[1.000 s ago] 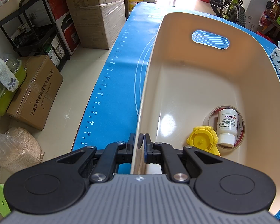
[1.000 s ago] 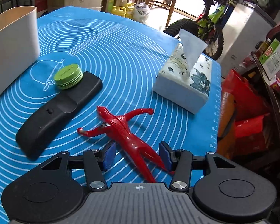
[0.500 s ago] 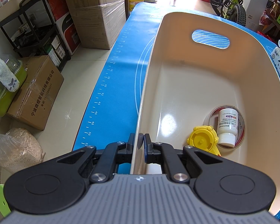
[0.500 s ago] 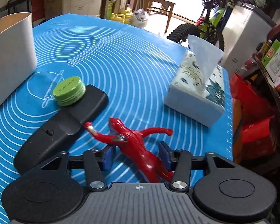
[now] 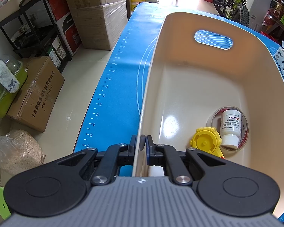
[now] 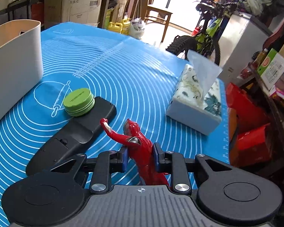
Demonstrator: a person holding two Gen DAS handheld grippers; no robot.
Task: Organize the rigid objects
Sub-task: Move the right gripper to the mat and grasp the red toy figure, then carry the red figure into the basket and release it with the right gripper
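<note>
Three items are sitting in the cream bin [image 5: 208, 87] at its near right corner: a white bottle [image 5: 230, 127] lying on its side inside a roll of clear tape [image 5: 245, 130], and a yellow plastic piece [image 5: 206, 141] just beside them, touching the roll. Most of the bin floor is showing bare, and the far wall has an oval handle cutout. Left gripper [image 5: 141, 147] is pinching the bin's near-left rim, one pad outside and one inside, jaws together on the wall. Bin is standing on the blue mat [image 5: 119, 87]. Right gripper [image 6: 140, 158] has just been closing and is now clamping the red figure [image 6: 142, 147] at the torso, figure upright between the pads, one arm reaching up-left toward the black case [image 6: 73, 136], head pointing away from the camera. Green round tin [image 6: 79, 102] is resting on the far end of the black case. Tissue box [image 6: 197, 104] is sitting on the mat to the right, well apart from the bin, one tissue sticking up. In the right wrist view the bin is standing at the far left edge.
</note>
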